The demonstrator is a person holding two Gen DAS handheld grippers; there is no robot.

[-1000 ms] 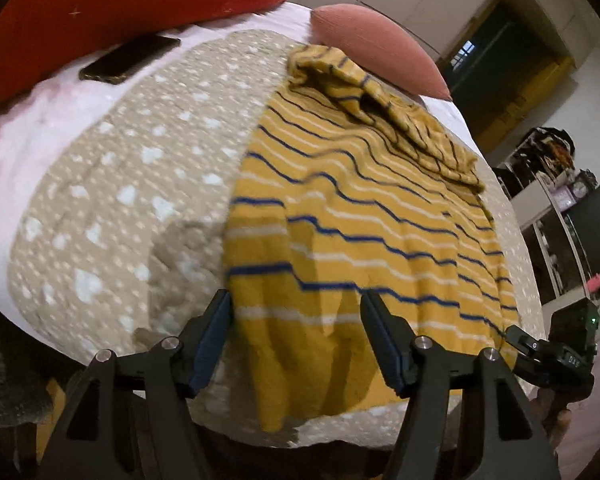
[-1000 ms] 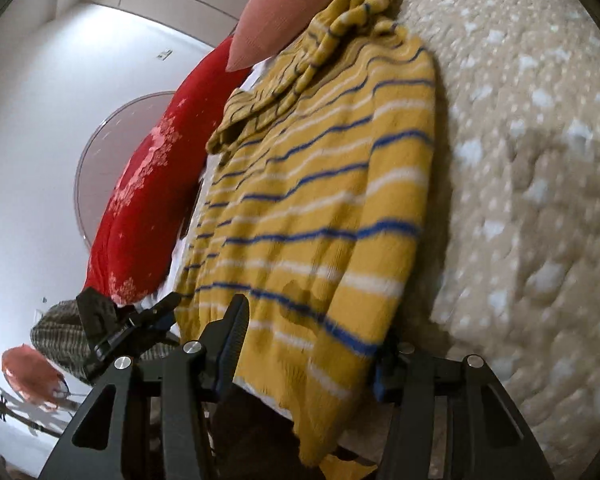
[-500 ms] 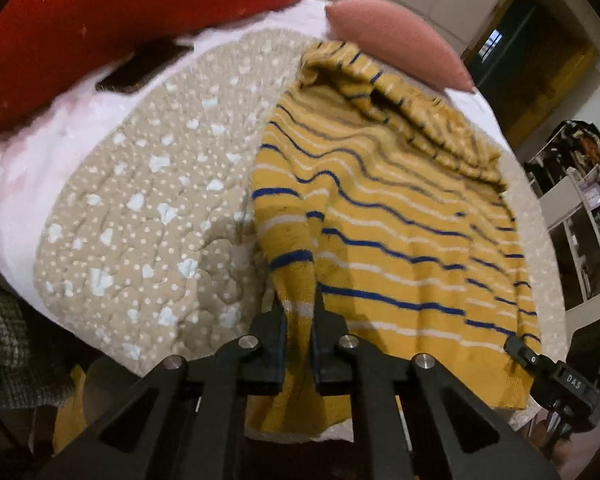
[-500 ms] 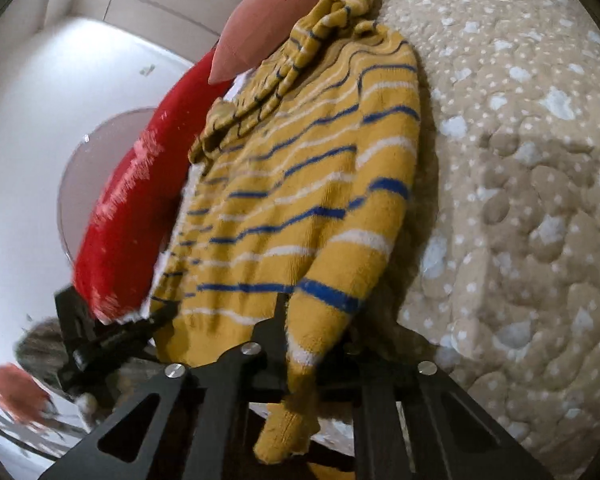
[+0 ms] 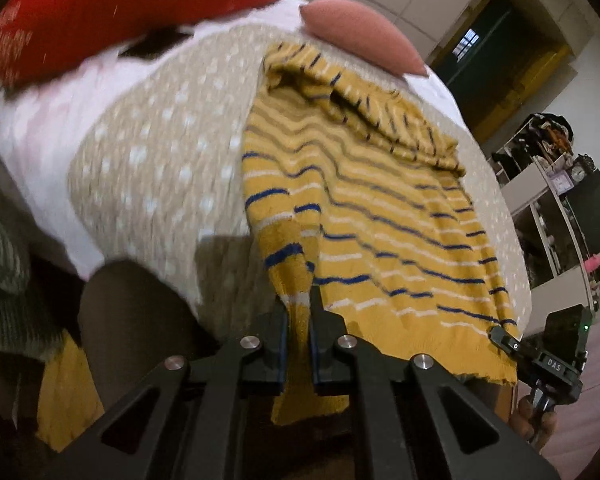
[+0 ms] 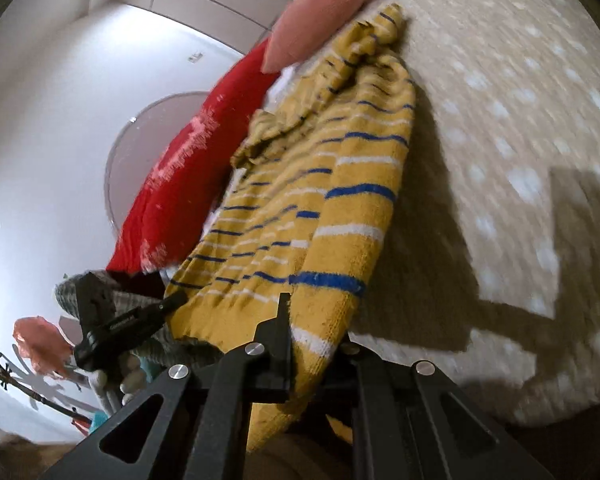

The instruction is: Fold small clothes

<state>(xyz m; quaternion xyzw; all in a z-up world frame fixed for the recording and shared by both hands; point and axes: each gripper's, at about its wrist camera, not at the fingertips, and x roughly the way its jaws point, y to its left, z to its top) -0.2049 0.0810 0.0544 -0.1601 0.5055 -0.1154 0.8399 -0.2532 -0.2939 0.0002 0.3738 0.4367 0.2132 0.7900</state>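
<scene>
Home bedroom, quilted bed, red pillow

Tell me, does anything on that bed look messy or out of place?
The top of the yellow striped sweater is crumpled into a heap near the pink cushion instead of lying flat. A dark flat object, too blurred to identify, lies on the bed by the red pillow. Nothing looks spilled or damaged.

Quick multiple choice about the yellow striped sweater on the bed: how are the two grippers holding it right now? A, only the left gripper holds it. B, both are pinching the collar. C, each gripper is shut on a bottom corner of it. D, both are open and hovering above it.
C: the left gripper is shut on the hem of the yellow striped sweater at one bottom corner, and the right gripper is shut on the other.
</scene>
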